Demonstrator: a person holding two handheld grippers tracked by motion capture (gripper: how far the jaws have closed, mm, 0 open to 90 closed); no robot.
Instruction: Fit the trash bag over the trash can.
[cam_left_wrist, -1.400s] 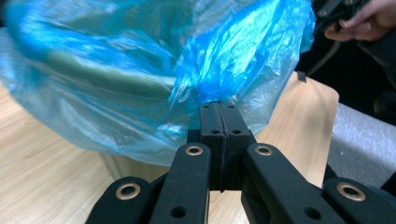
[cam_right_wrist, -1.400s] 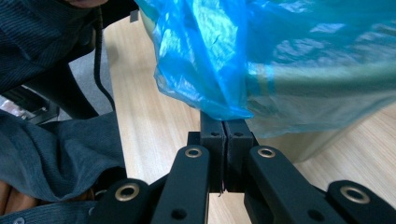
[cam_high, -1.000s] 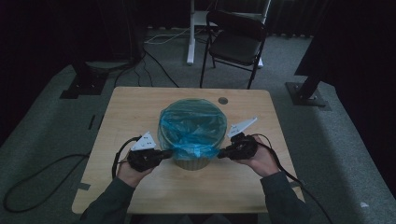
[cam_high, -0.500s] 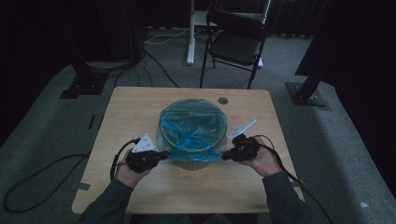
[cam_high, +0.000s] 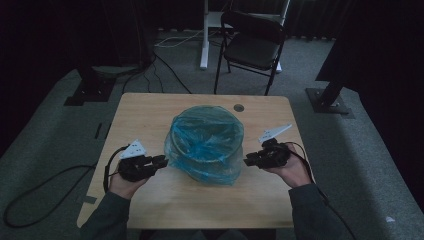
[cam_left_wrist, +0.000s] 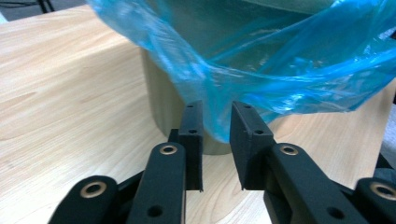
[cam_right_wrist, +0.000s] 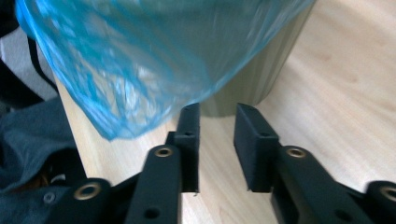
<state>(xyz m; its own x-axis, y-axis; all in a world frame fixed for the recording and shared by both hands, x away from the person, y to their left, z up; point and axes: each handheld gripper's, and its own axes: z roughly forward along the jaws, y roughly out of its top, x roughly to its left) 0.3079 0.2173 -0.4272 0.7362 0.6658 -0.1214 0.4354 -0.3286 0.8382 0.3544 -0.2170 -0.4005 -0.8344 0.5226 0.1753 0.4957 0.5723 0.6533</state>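
Observation:
A round olive-green bin (cam_left_wrist: 163, 109) stands mid-table, lined with a blue plastic bag (cam_high: 206, 142) whose rim is folded down over the outside. My left gripper (cam_high: 160, 161) lies level at the bin's left, a short gap from the bag. My right gripper (cam_high: 247, 161) lies at its right, equally near. Both pairs of jaws have just been opening and now stand open with nothing pinched. In the left gripper view the left gripper (cam_left_wrist: 217, 109) faces the bag's loose hem (cam_left_wrist: 280, 88). In the right gripper view the right gripper (cam_right_wrist: 217, 109) faces the bag (cam_right_wrist: 130, 70) and the bin (cam_right_wrist: 254, 79).
The wooden table (cam_high: 145, 112) has a round cable hole (cam_high: 239, 107) behind the bin. A black folding chair (cam_high: 252, 47) stands beyond the far edge. Stand bases sit on the floor at left (cam_high: 90, 87) and right (cam_high: 330, 100), with cables on the carpet (cam_high: 40, 185).
Both grippers were shut on the bag's edge at the bin's sides. They have opened, let the plastic go, and drawn outward away from the bin.

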